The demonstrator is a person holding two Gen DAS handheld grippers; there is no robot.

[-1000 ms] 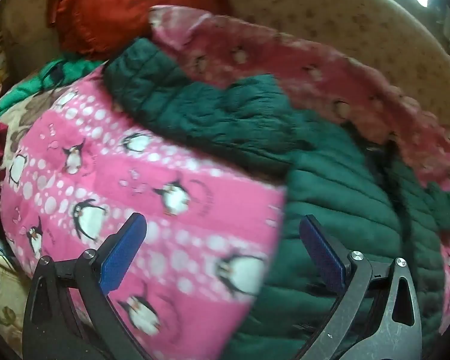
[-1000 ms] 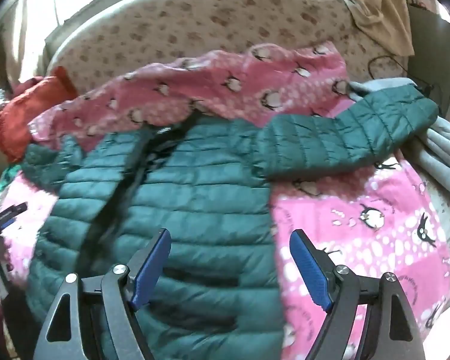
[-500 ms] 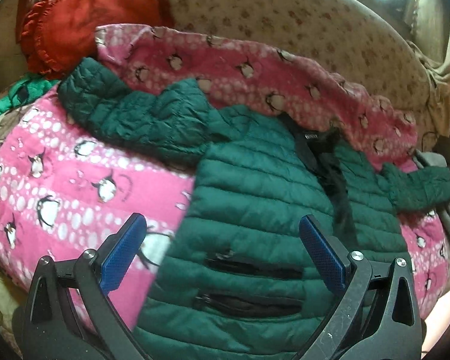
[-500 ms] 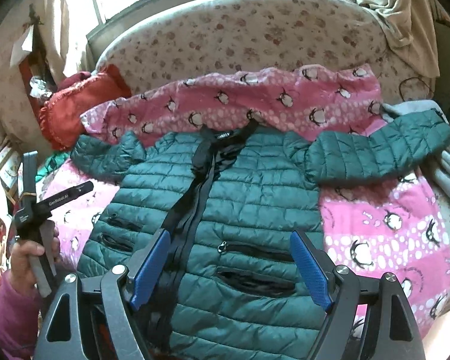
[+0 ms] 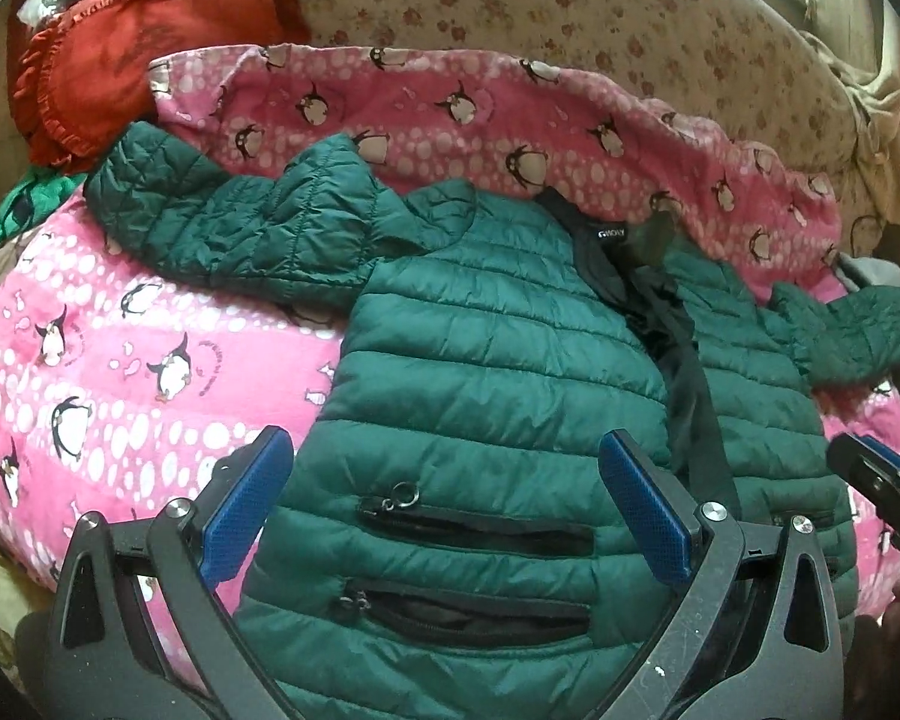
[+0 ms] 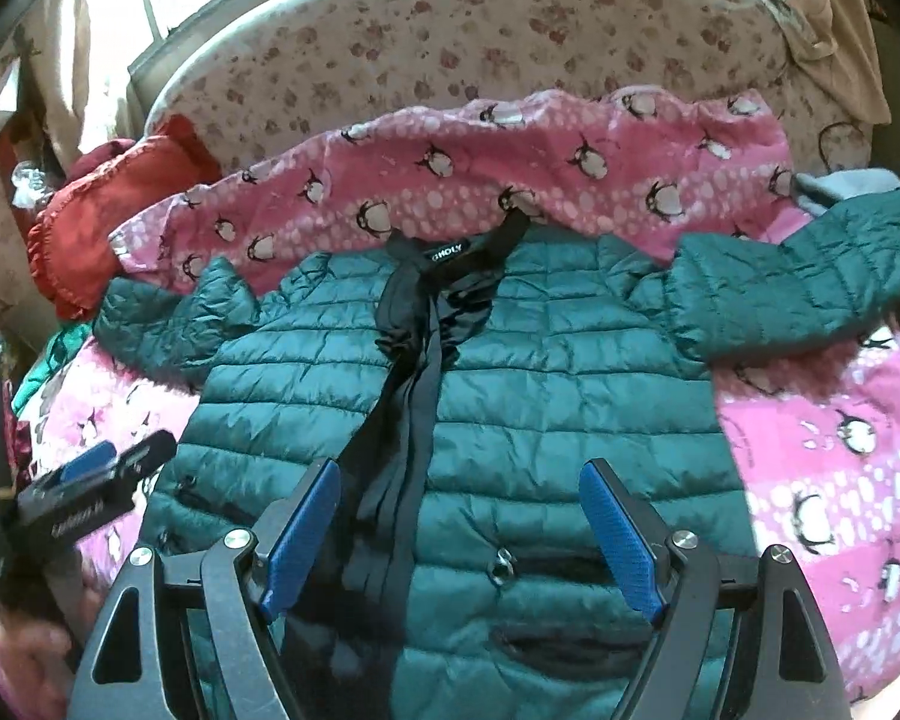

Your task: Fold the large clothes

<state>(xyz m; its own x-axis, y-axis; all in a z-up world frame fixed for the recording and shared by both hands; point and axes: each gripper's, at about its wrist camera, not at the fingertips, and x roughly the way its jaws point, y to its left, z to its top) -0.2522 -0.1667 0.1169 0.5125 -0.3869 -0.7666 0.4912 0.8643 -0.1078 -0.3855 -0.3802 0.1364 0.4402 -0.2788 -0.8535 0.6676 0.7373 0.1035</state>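
A dark green quilted puffer jacket (image 6: 510,384) is being displayed front-up and unfolded across the middle of the bed, its black-lined collar toward the far edge. Both sleeves are being spread outward toward the side edges, and zipped pockets are being shown near the hem.

Green puffer jacket (image 6: 510,396) flat on penguin blanket (image 6: 810,450), sleeves outspread

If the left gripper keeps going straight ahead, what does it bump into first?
Most likely the green puffer jacket. The left gripper has its jaws open and points at the jacket's front panel just above the pocket zippers. How far off it is cannot be told from here.
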